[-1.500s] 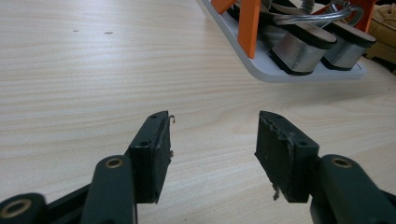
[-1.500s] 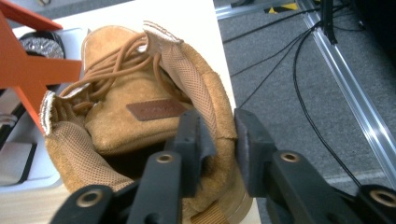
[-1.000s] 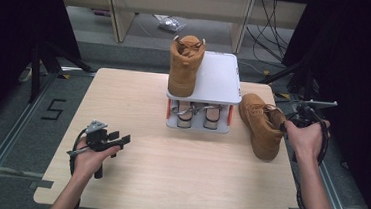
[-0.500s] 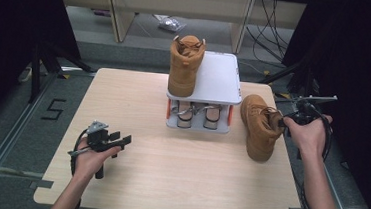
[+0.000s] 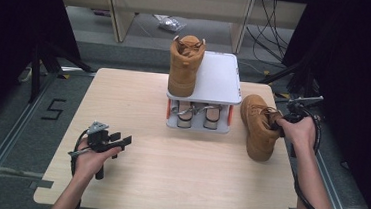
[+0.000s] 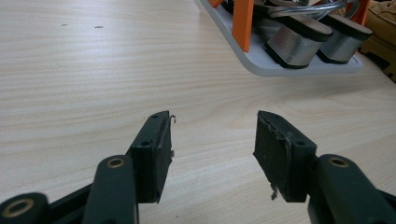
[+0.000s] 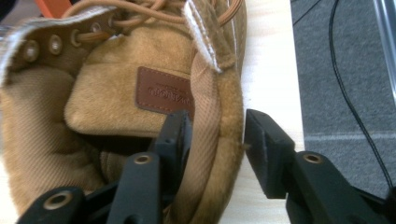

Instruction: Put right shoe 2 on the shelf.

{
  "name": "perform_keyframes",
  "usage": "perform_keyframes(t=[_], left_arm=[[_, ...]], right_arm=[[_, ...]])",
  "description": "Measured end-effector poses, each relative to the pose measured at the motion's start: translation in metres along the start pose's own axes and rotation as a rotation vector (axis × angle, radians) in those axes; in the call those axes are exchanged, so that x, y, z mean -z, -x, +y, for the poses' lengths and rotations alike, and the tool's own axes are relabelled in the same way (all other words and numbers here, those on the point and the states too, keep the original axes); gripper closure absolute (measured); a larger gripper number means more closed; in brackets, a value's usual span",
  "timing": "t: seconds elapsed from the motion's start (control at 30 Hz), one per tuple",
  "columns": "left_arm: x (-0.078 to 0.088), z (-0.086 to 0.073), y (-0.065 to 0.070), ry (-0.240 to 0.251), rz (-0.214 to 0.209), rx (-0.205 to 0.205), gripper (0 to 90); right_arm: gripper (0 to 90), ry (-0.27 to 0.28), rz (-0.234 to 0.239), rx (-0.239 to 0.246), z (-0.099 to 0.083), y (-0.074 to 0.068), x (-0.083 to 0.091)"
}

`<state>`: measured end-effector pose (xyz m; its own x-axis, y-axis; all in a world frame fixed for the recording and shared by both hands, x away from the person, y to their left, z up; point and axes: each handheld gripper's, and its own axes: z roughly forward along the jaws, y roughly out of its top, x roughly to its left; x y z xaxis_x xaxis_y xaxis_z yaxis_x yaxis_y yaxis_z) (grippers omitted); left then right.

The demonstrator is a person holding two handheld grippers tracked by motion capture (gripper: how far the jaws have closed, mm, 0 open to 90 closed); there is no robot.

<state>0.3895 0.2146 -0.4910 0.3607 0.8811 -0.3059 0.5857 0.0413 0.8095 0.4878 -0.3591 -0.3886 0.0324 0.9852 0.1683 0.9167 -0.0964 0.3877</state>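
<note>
The right hand-held gripper is straddling the padded collar of the boot just right of the rack: one jaw is sitting inside the boot's opening, the other outside its back wall. The jaws have just been closing, with the collar between them, yet a sliver of gap is showing at the outer pad, so I am reading them as not clamped yet. From above, the right hand is reaching in at the boot's far-right side, and the boot is standing on the surface, toe pointing toward the person.

The left hand-held gripper is resting well left of the rack, near the person, jaws spread wide with nothing but bare surface between them.

A second boot is already standing on the left half of the rack's top shelf, and the right half is lying free; silver shoes are sitting on the shelf below.

The step in hand looks like taking hold of the loose boot. The next move is calling for a firm squeeze on the collar, then a lift high enough to clear the shelf edge, setting it down beside its mate.
</note>
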Motion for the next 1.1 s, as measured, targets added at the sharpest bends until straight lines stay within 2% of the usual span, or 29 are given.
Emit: perform_keyframes(t=[0.03, 0.07, 0.1, 0.13, 0.17, 0.2, 0.23, 0.27, 0.3, 0.33, 0.37, 0.43, 0.47, 0.53, 0.63, 0.67, 0.7, 0.73, 0.77, 0.8, 0.87, 0.9, 0.93, 1.0, 1.03, 1.07, 1.1], left_arm=[[0.000, 0.000, 0.000, 0.000, 0.001, -0.001, 45.4], [0.000, 0.000, 0.000, 0.000, 0.002, 0.003, 45.4], [0.000, -0.001, 0.000, -0.003, 0.005, 0.006, 45.4], [0.000, -0.001, 0.000, 0.000, 0.010, 0.006, 45.4], [0.000, -0.001, 0.001, -0.004, 0.011, 0.005, 45.4], [-0.001, -0.001, 0.001, -0.007, 0.011, 0.001, 45.4], [-0.001, -0.001, 0.001, -0.010, 0.011, -0.003, 45.5], [-0.001, -0.002, 0.001, -0.003, 0.009, -0.001, 45.5], [-0.001, -0.002, 0.002, -0.003, 0.009, 0.000, 45.5], [-0.001, -0.002, 0.002, -0.007, 0.010, 0.001, 45.5], [-0.001, -0.002, 0.002, -0.010, 0.007, 0.000, 45.5], [-0.001, -0.002, 0.002, -0.012, 0.010, -0.004, 45.5], [-0.002, -0.003, 0.002, -0.013, 0.013, 0.000, 45.5], [-0.002, -0.003, 0.001, -0.016, 0.010, -0.004, 45.6], [-0.003, -0.003, 0.001, -0.011, 0.010, 0.002, 45.6], [-0.003, -0.003, 0.001, -0.012, 0.007, 0.002, 45.5], [-0.002, -0.003, 0.001, -0.009, 0.012, 0.006, 45.4], [-0.002, -0.003, 0.001, -0.009, 0.009, 0.002, 45.3], [-0.002, -0.003, 0.000, -0.012, 0.009, 0.001, 45.2], [-0.001, -0.002, 0.001, -0.010, 0.016, 0.000, 45.2], [0.000, -0.002, 0.001, -0.008, 0.015, -0.003, 45.2], [0.000, -0.002, 0.001, -0.007, 0.014, -0.003, 45.2], [-0.001, -0.002, 0.001, 0.000, 0.010, 0.000, 45.4], [0.000, -0.002, 0.001, -0.005, 0.010, 0.000, 45.4], [0.000, -0.002, 0.000, -0.005, 0.010, 0.001, 45.4], [0.000, -0.002, 0.000, -0.005, 0.011, 0.002, 45.4], [0.000, -0.002, 0.000, -0.005, 0.011, 0.002, 45.5]], right_arm=[[63.4, -0.008, -0.008, -0.019, 0.000, -0.001, -0.002], [64.8, -0.024, -0.005, -0.068, 0.001, -0.005, -0.004], [65.8, -0.029, -0.006, -0.040, 0.001, -0.003, -0.006], [66.4, -0.047, 0.001, -0.068, 0.002, -0.004, -0.006], [67.3, -0.041, -0.017, -0.024, 0.002, -0.002, -0.007], [68.6, -0.059, -0.010, -0.052, 0.003, -0.004, -0.007], [70.4, -0.038, -0.008, -0.046, 0.003, -0.004, -0.008], [72.7, -0.049, -0.013, -0.026, 0.004, -0.003, -0.008], [74.3, -0.071, -0.024, -0.057, 0.004, -0.004, -0.008], [75.6, -0.049, -0.011, -0.065, 0.004, -0.003, -0.008], [76.5, -0.063, -0.015, -0.009, 0.005, 0.003, -0.008], [77.7, -0.059, -0.007, -0.044, 0.006, 0.003, -0.008], [78.1, -0.059, 0.001, -0.041, 0.006, 0.004, -0.008], [78.8, -0.056, 0.000, -0.080, 0.005, 0.003, -0.008], [79.5, -0.034, 0.029, -0.087, 0.004, 0.007, -0.007], [79.6, -0.040, 0.018, -0.128, 0.004, 0.004, -0.006], [79.6, -0.030, 0.038, -0.135, 0.004, 0.005, -0.006], [79.7, -0.031, 0.028, -0.129, 0.004, 0.006, -0.005], [79.8, -0.030, 0.039, -0.170, 0.004, 0.004, -0.006], [79.9, -0.023, 0.033, -0.136, 0.003, 0.007, -0.006], [80.4, -0.012, 0.050, -0.151, 0.003, 0.008, -0.006], [80.6, 0.013, 0.045, -0.134, 0.002, 0.010, -0.007], [80.9, -0.003, 0.045, -0.134, 0.003, 0.010, -0.006], [81.5, 0.013, 0.050, -0.153, 0.003, 0.010, -0.006], [81.7, -0.005, 0.062, -0.206, 0.004, 0.007, -0.004], [81.8, 0.009, 0.068, -0.194, 0.004, 0.008, -0.004], [82.0, 0.005, 0.069, -0.218, 0.004, 0.007, -0.003]])
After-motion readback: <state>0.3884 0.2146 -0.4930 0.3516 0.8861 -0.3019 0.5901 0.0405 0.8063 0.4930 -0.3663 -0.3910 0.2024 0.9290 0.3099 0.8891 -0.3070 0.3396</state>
